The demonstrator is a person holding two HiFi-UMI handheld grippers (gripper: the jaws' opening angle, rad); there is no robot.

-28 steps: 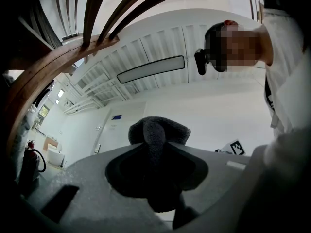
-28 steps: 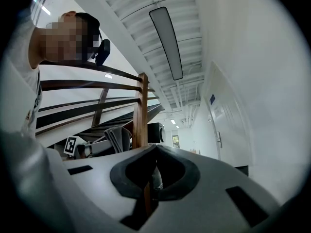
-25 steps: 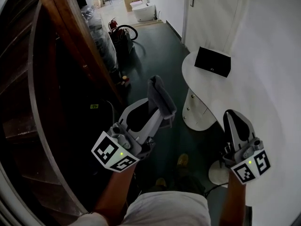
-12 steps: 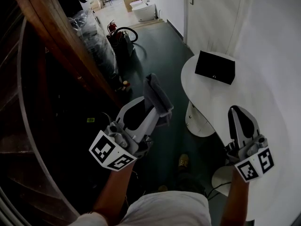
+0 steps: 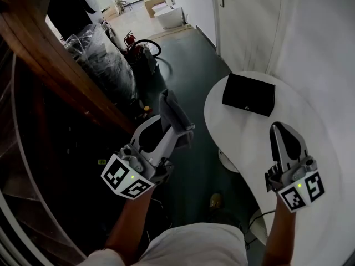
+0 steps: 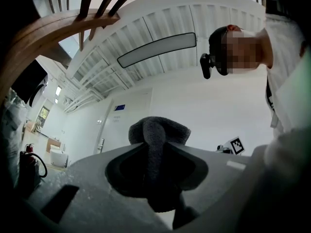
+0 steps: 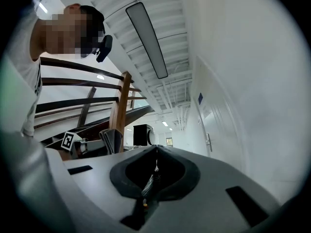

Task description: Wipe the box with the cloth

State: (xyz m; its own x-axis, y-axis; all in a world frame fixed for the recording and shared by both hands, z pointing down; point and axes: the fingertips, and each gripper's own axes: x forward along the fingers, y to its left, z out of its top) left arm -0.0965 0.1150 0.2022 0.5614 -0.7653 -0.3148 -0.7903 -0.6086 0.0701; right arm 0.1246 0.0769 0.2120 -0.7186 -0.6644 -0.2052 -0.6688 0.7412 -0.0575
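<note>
The left gripper (image 5: 176, 131) has its fingers clenched on the cloth (image 5: 173, 108). This is a grey, folded piece that is pinched between the two fingers and stands out past their tips as a thick roll. In the left gripper view the cloth fills the gap between the fingers and its rounded end rises above them. This gripper is over the dark floor (image 5: 188, 65), just beside the rounded edge of the white bench (image 5: 238, 137) and not over it. The right gripper (image 5: 279, 129) is over the bench. Its fingers are pressed together along a thin line and nothing is between them. The box (image 5: 248, 95) is black and flat and lies on the far part of the bench. It is ahead of the right fingers and a little to their left, and it is apart from them. It also lies to the right of the cloth, and the bench edge and a strip of floor are between the two. No finger touches the box. A wooden railing (image 5: 66, 65) runs on the left side.
</note>
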